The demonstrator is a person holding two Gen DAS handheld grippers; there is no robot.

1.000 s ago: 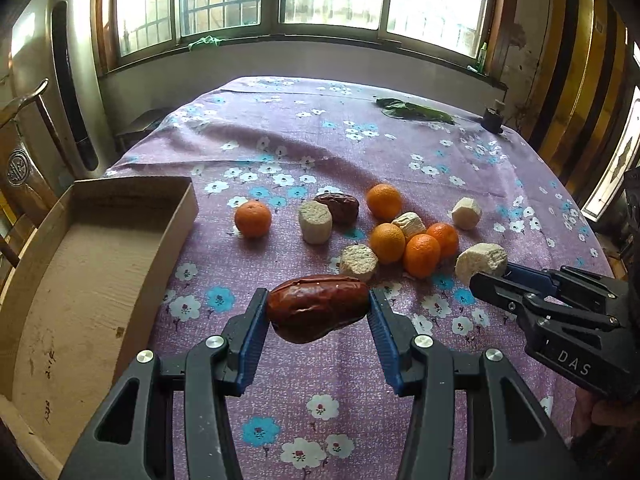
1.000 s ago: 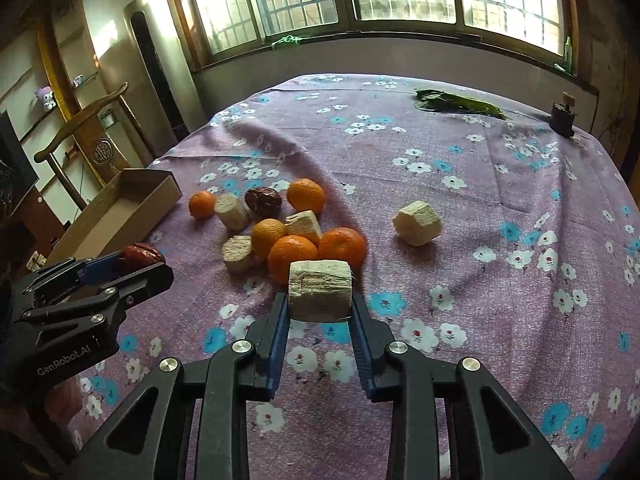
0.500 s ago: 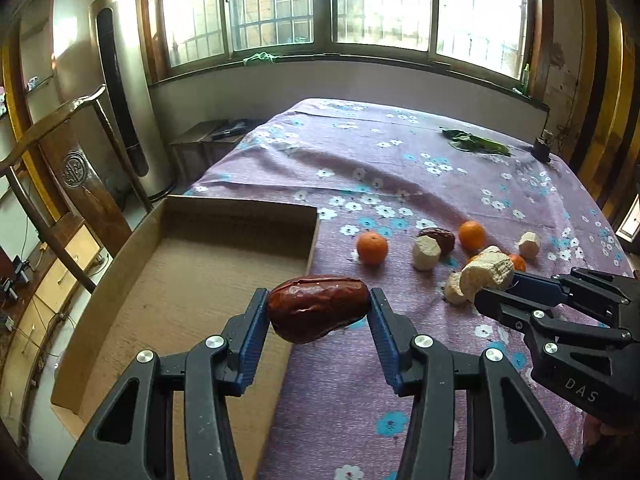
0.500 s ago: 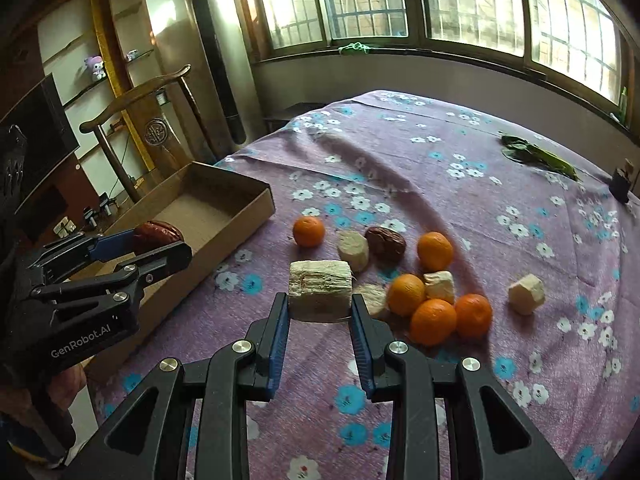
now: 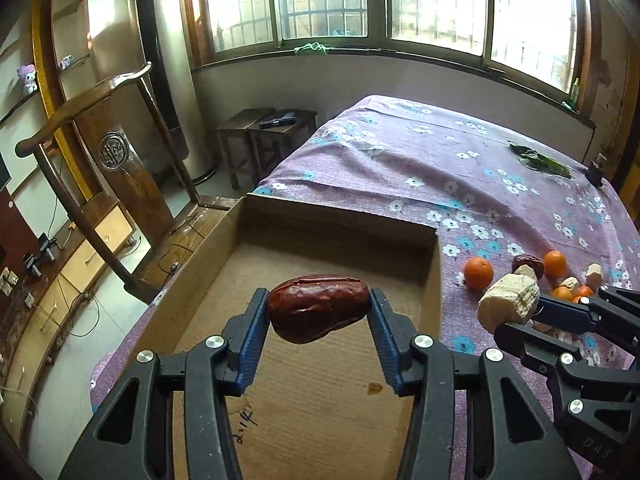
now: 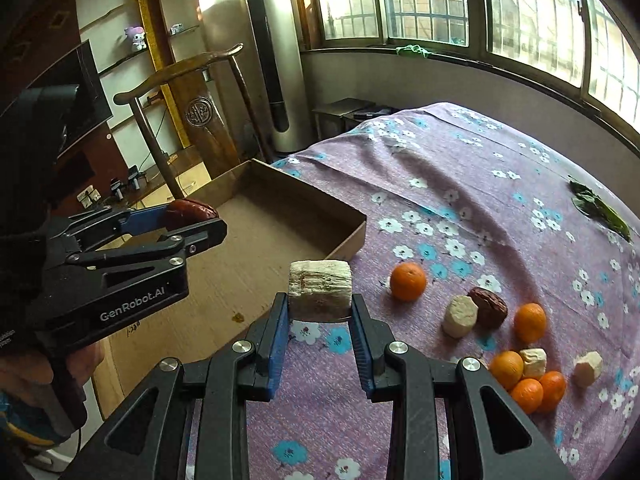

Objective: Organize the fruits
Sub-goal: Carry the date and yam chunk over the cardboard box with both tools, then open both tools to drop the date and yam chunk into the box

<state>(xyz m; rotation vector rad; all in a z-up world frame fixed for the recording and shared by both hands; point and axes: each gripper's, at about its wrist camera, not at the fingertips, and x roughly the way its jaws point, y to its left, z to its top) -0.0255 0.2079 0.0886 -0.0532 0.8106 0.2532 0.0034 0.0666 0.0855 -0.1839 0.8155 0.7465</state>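
Mid-transport, both hands loaded. My left gripper [image 5: 318, 316] is clamped on a red date [image 5: 318, 313], end to end across the pads, hanging above the floor of the cardboard box [image 5: 224, 264]. My right gripper [image 6: 320, 308] is closed tight on a pale cut chunk [image 6: 320, 290], looks like peeled sugarcane or yam, can't tell which. From the right wrist view it sits just over the box's near right edge, not clearly inside the walls

Step in hand: carry to box. Judging from the frames, the left is already placed for the drop; the right wants a bit more travel leftward to get past the box wall

Next move calls for: lower both toward the box floor, then open the pads. The date is wrinkled and soft, so release low and don't squeeze more. The chunk is blocky and should sit flat if set down on a cut face. Keep the two grippers apart, they are near each other over the box

Box holds nothing yet, only a small stain and a scribble on the floor

Count on the purple floral cloth [image 6: 460, 184], right wrist view, near to far:
- oranges [image 6: 527, 395]: five, three in the near cluster, one mid, one alone close to the box
- pale chunks [image 6: 460, 315]: three loose, plus the one I hold, so four
- red dates: one loose [image 6: 489, 307] touching a pale chunk, plus mine, so two
- green leaves [image 6: 600, 210]: one bunch at the far right edge
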